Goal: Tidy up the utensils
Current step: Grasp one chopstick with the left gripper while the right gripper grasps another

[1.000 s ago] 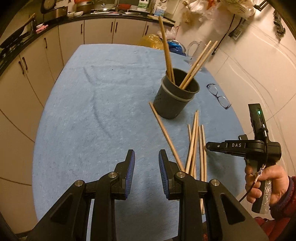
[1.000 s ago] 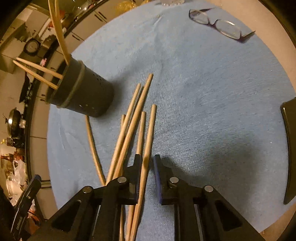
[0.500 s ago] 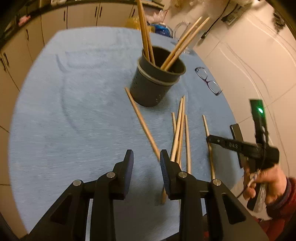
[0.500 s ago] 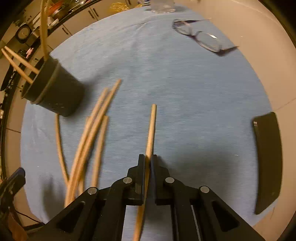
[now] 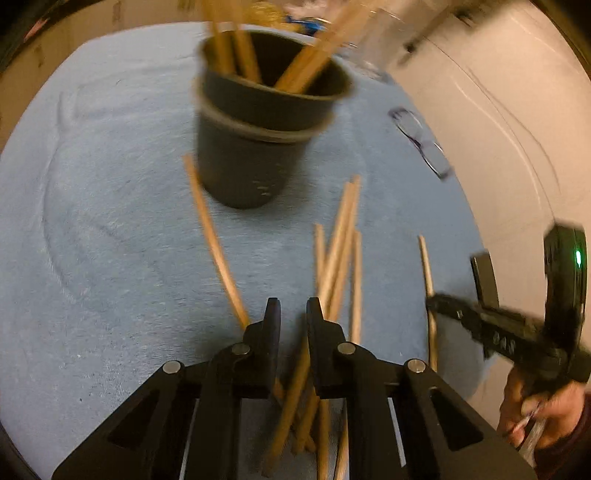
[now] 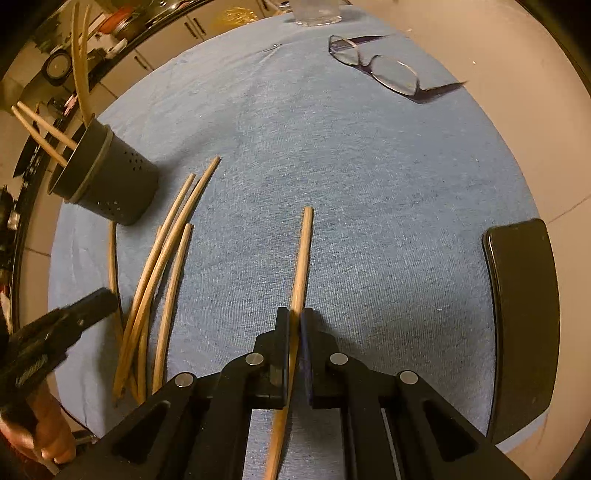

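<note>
A dark grey utensil cup [image 5: 258, 129] holds several wooden chopsticks and stands on the blue cloth [image 5: 110, 221]; it also shows in the right wrist view [image 6: 107, 184]. Several loose chopsticks [image 5: 340, 251] lie in front of it, also seen in the right wrist view [image 6: 162, 266]. My left gripper [image 5: 292, 314] is open and empty, low over the near ends of the loose chopsticks. My right gripper [image 6: 294, 321] is shut on one chopstick [image 6: 301, 254] and holds it apart from the pile; it also shows in the left wrist view [image 5: 443, 306].
Eyeglasses [image 6: 384, 70] lie at the far right of the cloth. A black phone [image 6: 521, 314] lies at the table's right edge. A glass [image 6: 314, 11] stands at the far edge. Kitchen cabinets run behind the table.
My left gripper has moved forward and down toward the cup and the loose chopsticks. My right gripper has closed on one chopstick and carried it right, away from the pile.
</note>
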`<move>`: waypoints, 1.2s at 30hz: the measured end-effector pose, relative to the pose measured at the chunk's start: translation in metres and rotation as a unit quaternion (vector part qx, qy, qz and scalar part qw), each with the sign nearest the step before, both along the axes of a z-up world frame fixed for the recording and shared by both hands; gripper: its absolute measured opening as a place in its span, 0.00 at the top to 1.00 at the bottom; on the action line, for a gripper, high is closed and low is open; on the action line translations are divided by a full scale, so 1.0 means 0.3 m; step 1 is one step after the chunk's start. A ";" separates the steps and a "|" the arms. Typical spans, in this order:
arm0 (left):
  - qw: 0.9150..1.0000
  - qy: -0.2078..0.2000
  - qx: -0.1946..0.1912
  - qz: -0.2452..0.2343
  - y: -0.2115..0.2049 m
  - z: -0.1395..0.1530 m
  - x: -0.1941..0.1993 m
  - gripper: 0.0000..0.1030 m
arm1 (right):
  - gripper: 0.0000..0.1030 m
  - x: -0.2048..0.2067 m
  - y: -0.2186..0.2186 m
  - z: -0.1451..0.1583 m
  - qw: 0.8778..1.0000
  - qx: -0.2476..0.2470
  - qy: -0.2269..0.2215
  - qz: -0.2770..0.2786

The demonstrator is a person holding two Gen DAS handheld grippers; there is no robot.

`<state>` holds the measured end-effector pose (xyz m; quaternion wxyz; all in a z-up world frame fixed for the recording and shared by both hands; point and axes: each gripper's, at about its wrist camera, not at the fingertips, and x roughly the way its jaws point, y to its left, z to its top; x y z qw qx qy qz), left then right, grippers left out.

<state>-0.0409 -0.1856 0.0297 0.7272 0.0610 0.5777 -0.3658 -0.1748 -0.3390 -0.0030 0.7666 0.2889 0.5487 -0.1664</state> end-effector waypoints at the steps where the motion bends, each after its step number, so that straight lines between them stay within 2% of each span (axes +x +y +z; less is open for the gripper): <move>1: 1.000 -0.003 -0.003 0.015 0.014 0.005 0.013 0.87 | 0.94 0.001 -0.003 -0.001 1.000 0.001 -0.001 0.003; 6: 0.997 -0.002 0.009 0.080 0.043 -0.004 0.100 0.87 | 0.94 0.014 -0.016 -0.008 1.000 0.016 -0.007 0.010; 11: 0.994 -0.005 0.033 0.103 0.007 -0.046 0.168 0.87 | 0.94 0.015 -0.036 -0.010 1.000 0.027 -0.003 0.015; 13: 0.994 -0.016 0.042 0.103 -0.021 -0.048 0.178 0.87 | 0.94 0.018 -0.043 -0.010 0.999 0.030 -0.001 0.015; 15: 0.993 -0.025 0.053 0.106 -0.035 -0.050 0.179 0.92 | 0.94 0.024 -0.050 -0.011 0.999 0.034 0.000 0.015; 18: 0.992 -0.037 0.061 0.102 -0.039 -0.052 0.152 0.92 | 0.94 0.024 -0.058 -0.012 0.999 0.036 0.002 0.016; 26: 0.992 -0.024 0.065 0.103 0.102 -0.053 0.085 0.92 | 0.92 0.062 -0.060 -0.006 0.999 0.029 0.018 0.024; 30: 0.992 -0.003 0.069 0.104 0.085 -0.042 0.127 0.91 | 0.92 0.089 -0.032 -0.010 0.999 0.015 0.031 0.030; 35: 0.993 -0.014 0.067 0.095 0.068 -0.040 0.153 0.94 | 0.93 0.112 -0.026 -0.010 0.999 0.009 0.028 0.025; 36: 0.994 -0.014 0.056 0.095 0.080 -0.031 0.147 0.94 | 0.94 0.110 -0.025 -0.009 0.999 0.015 0.023 0.022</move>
